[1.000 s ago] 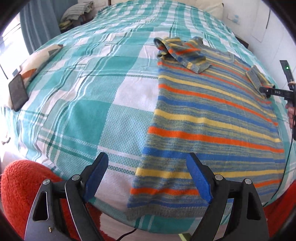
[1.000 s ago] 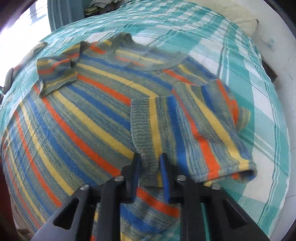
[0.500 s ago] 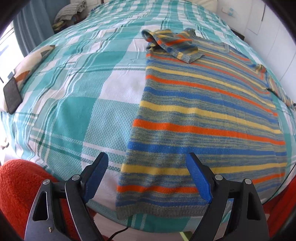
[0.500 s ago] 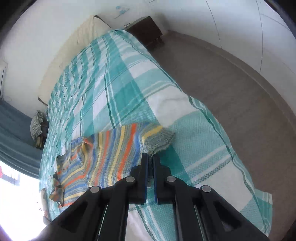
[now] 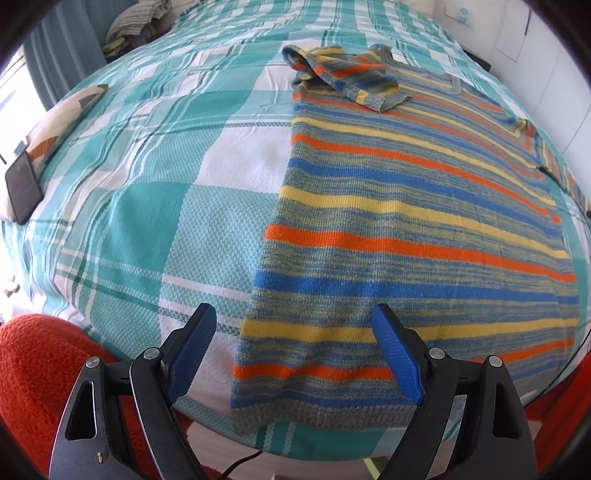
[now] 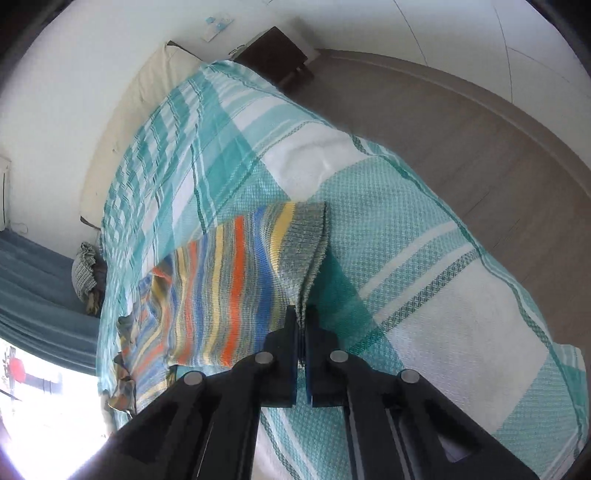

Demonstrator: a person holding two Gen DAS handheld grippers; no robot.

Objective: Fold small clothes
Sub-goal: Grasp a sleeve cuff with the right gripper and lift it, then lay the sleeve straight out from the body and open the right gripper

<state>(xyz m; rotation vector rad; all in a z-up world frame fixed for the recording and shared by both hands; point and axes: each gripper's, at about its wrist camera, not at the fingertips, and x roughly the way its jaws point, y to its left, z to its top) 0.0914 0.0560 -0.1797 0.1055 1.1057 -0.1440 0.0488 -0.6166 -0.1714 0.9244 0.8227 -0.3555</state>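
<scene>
Bedroom, white walls, wood-look floor (image 6: 461,122). Bed (image 5: 155,206) covered with a teal-and-white plaid spread; blue curtain (image 6: 33,291) along one side.

Item 1: striped knit sweater (image 5: 406,229), bands of orange, yellow, blue and grey-green. Lies flat on the bed, front spread out, ribbed hem at the near edge of the mattress. One sleeve (image 5: 351,81) is folded inward and rests on the upper chest. The other sleeve (image 6: 258,266) is drawn out sideways from the body, its ribbed cuff (image 6: 306,251) lifted off the spread.

Item 2: left claw (image 5: 295,350), blue pads, jaws standing wide and empty. Hovers above the hem end of the sweater, one pad over bare spread, the other over the knit; not touching the fabric.

Item 3: right claw (image 6: 302,321), jaws pressed together on the edge of the cuff, the ribbing pinched between the pads.

Item 4: dark phone (image 5: 22,188), lying on a patterned pillow (image 5: 62,122) at the far left edge of the bed.

Item 5: red fuzzy fabric (image 5: 33,369) below the bed's near corner.

Item 6: dark wooden nightstand (image 6: 277,55) by the cream headboard cushion (image 6: 147,81).

Item 7: heap of folded textiles (image 5: 133,22) beyond the bed, near the curtain.
</scene>
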